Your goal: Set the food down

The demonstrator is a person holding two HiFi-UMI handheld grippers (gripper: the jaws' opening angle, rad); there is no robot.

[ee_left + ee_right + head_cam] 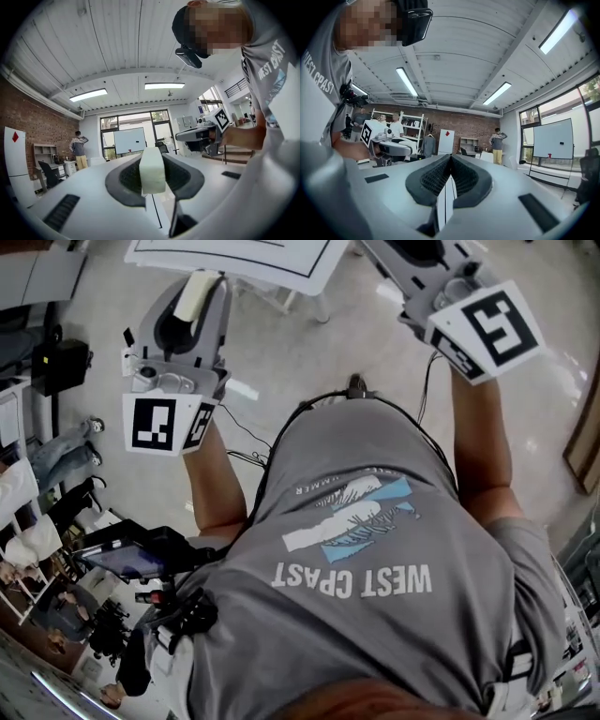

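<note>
While I hold both arms raised, my left gripper [186, 322] is clamped on food [152, 171]: pale off-white block, flat faces, soft squared corners, standing upright, top poking above jaws. White panel [234, 261] with black border line lies just beyond gripper tip. Bare pale floor [309, 352] open between grippers. My right gripper [449, 174] closed, jaws together, nothing between.

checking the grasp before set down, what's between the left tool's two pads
A pale block of food sits between the black pads, clamped by the left tool. The left gripper view shows it plainly.
</note>
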